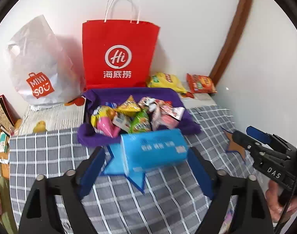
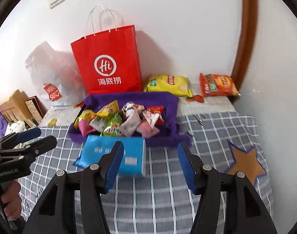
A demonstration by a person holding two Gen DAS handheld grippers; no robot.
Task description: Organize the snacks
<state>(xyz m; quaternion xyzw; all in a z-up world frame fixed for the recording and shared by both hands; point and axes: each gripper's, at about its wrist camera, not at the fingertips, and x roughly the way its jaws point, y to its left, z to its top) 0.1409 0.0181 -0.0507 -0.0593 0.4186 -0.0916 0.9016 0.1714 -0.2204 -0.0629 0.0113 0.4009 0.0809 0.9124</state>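
grey checked bedding [image 1: 50, 156] covers the surface, backed by a white wall. going left to right along that wall: a white miniso bag [image 1: 37, 68], a red paper bag [image 1: 117, 54], a yellow chip bag [image 1: 166, 81] and an orange chip bag [image 1: 201, 83]. in front of the red bag sits a purple tray [image 1: 168, 95] heaped with small snack packets [image 1: 132, 117].

a blue pack [image 1: 154, 150] lies just before the tray's near edge, on a blue star mat [image 1: 128, 169], its long axis running across the view. it lies straight ahead of the left gripper [image 1: 146, 169], which looks nearer; the pads stand wide, clear of it. from the right gripper [image 2: 150, 167] the pack is ahead and to the left. those pads are parted with nothing between them. both grippers tilt down toward the bed.
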